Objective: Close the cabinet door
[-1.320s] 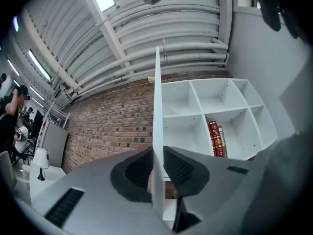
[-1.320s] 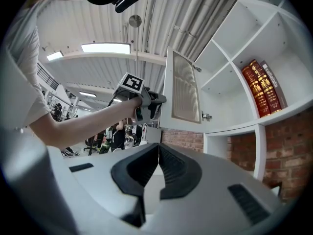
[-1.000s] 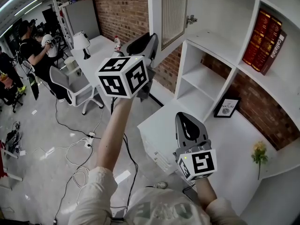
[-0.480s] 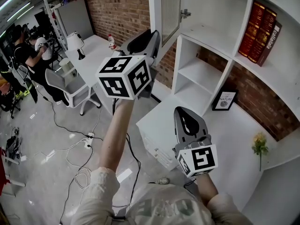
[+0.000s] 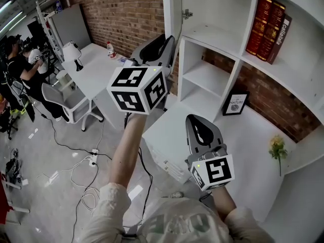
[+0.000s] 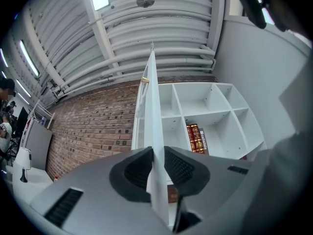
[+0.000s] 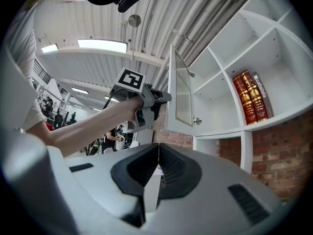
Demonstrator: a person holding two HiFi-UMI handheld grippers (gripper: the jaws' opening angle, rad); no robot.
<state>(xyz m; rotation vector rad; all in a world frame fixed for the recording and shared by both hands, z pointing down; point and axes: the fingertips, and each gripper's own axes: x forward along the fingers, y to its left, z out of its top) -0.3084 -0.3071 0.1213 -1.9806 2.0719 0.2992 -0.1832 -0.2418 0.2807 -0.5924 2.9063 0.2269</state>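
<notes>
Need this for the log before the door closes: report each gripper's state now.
Left gripper: closed on the edge of the cabinet door.
Right gripper: closed, holding nothing.

cabinet door [image 5: 172, 14] at L edge of shelf unit [image 5: 212, 34] | books [image 5: 264, 27] in upper R compartment | picture frame [image 5: 235, 104] on bench [image 5: 253, 135] under shelves | flower [image 5: 276, 150] R of frame | lamp [image 5: 72, 52] on far bench [image 5: 96, 70], L

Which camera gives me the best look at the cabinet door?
The right gripper view: it shows the cabinet door nearly whole, swung open from the shelf unit, with the left gripper at its edge. The left gripper view shows only the thin edge between its jaws; the head view, a narrow strip at the top.
</notes>
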